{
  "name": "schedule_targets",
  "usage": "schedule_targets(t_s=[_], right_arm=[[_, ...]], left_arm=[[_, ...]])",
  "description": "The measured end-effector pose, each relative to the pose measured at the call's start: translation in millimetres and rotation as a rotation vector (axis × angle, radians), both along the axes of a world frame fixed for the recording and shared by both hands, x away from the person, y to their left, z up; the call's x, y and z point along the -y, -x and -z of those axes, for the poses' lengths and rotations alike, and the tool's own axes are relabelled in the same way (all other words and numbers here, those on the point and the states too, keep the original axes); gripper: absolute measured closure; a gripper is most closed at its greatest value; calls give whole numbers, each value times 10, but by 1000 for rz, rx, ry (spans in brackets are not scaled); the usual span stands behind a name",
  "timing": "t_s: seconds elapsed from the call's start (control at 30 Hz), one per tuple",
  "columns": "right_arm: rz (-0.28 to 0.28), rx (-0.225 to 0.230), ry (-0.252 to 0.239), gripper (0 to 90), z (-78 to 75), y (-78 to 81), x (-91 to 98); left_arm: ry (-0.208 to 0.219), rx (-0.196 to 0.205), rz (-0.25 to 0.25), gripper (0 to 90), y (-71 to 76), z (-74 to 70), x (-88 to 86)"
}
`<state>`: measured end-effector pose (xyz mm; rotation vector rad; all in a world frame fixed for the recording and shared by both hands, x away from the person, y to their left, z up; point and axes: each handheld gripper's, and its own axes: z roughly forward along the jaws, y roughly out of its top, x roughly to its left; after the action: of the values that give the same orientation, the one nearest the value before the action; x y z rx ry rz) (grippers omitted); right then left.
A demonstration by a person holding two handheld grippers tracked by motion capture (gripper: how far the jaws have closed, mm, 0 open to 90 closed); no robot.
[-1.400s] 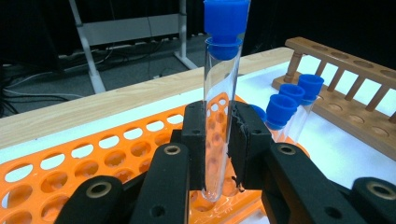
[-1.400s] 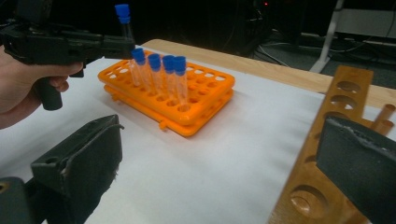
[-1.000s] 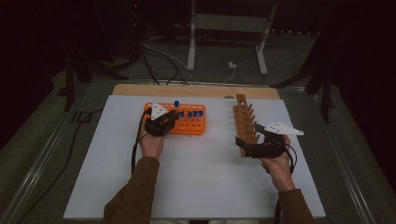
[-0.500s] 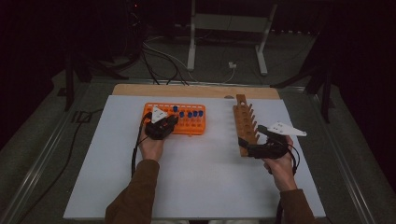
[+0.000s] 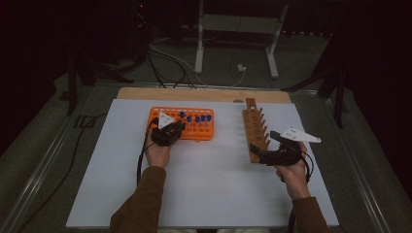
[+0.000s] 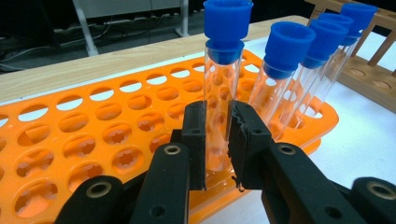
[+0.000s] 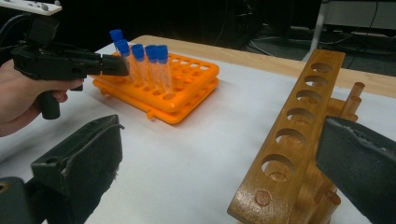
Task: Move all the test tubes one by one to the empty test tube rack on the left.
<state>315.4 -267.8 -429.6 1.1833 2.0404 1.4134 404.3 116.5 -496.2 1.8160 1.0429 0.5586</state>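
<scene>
**Test tube clamped and lifted above its neighbours**

Orange rack [image 5: 194,127] lies under and ahead of the left gripper [image 6: 219,140], much as before. Wooden rack [image 7: 289,140] sits between the wide-open jaws of the right gripper [image 7: 219,163], which has not shifted. Test tube [image 6: 223,93], blue-capped, is pinched between the left pads, standing higher than a second ago, its cap above the other tubes [image 6: 299,79] just right of it.
</scene>
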Motion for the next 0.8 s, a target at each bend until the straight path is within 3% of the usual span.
schedule_targets(t_s=[0.37,0.53,0.8], right_arm=[[-4,-7,5,9,27,-3,-9],[-4,-7,16,9,38,-1,-21],[-6,-9,29,9,56,-1,-38]], left_arm=[[-28,-18,-1,782,3,5,9],[-59,-45,7,783,-3,35,19],[-63,-48,2,782,-7,37,35]])
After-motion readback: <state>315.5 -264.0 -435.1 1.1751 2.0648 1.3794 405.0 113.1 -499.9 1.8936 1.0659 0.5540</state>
